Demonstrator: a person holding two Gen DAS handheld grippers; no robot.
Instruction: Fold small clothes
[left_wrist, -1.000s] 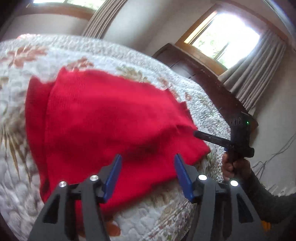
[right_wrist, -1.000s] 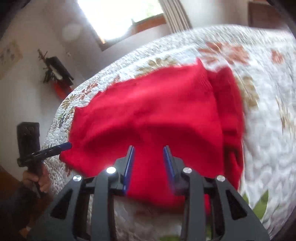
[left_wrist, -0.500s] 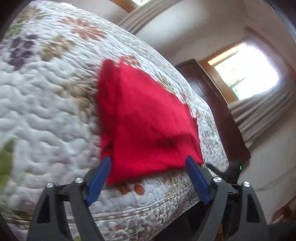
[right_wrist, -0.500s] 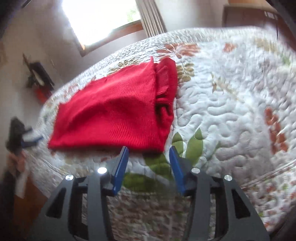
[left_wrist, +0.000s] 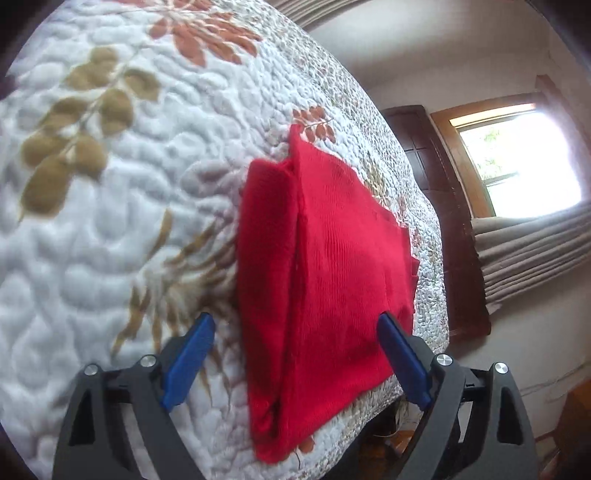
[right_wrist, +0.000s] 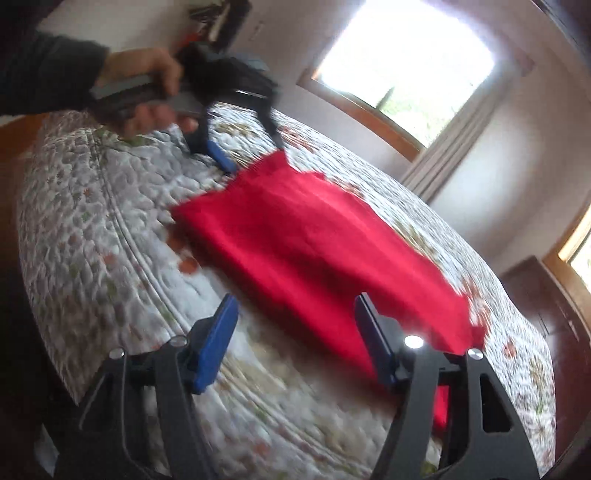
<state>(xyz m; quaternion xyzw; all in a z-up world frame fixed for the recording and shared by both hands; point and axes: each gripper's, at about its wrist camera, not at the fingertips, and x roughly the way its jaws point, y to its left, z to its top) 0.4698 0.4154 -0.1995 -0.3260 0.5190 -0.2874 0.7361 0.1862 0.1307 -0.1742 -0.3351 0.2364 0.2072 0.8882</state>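
Note:
A red knitted garment (left_wrist: 332, 266) lies folded flat on the floral quilt (left_wrist: 110, 221), with a narrower folded strip along its left side. My left gripper (left_wrist: 295, 332) hangs open and wide over the near end of the garment, holding nothing. In the blurred right wrist view the garment (right_wrist: 314, 251) stretches away diagonally. My right gripper (right_wrist: 295, 306) is open above its near edge, empty. That view also shows a hand (right_wrist: 147, 92) holding the left gripper (right_wrist: 251, 153) open at the garment's far corner.
The quilt (right_wrist: 92, 221) rounds off at the bed's edge close to the garment on the near side. Dark wooden furniture (left_wrist: 443, 221) stands beyond the bed. Bright windows (left_wrist: 524, 166) with beige curtains (left_wrist: 535, 251) line the walls. A dark sleeve (right_wrist: 44, 74) reaches in at upper left.
Both grippers have opened wider and swung around the garment. The left now faces it from one end, the right from the opposite side. The garment has stayed flat.

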